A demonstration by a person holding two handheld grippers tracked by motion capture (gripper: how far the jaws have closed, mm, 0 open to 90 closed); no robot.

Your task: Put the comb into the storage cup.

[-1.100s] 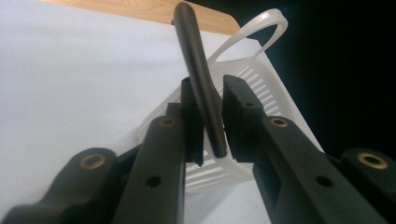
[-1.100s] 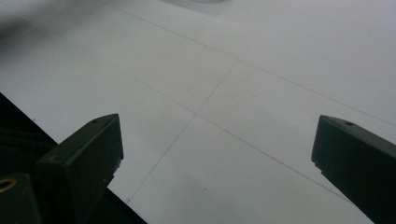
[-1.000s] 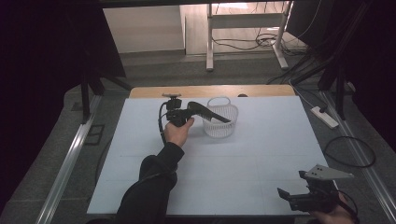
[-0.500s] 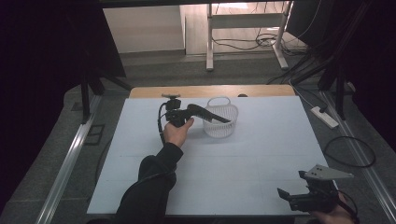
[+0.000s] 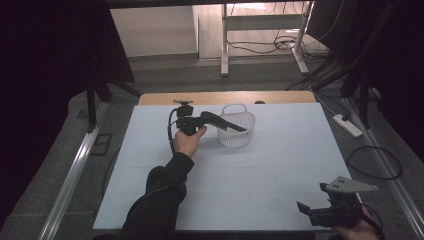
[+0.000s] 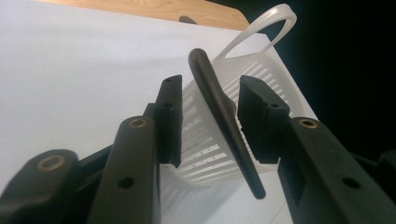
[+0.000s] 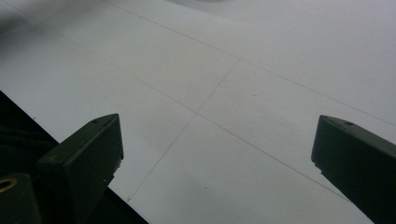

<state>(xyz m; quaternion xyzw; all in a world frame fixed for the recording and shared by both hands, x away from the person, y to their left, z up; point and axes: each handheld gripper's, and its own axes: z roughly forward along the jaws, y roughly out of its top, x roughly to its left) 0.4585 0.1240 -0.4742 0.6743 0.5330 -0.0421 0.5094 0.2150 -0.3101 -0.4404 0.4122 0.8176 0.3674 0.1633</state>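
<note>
Letting go is what my left fingers point(image 6: 208, 116) are about: they have just been opening, and the black utensil handle point(image 6: 219, 116) sits between the pads, close against the right-hand one, with a clear gap to the other. Its long axis runs from upper centre of the left gripper view down toward lower right, leaning on the rim of the white slotted basket point(image 5: 236, 127), which stands at the far middle of the counter point(image 5: 280, 165). My left hand point(image 5: 187, 141) is right at the basket; my right fingers point(image 7: 215, 154), wide apart with nothing between them, hover well away at the lower right corner.
</note>
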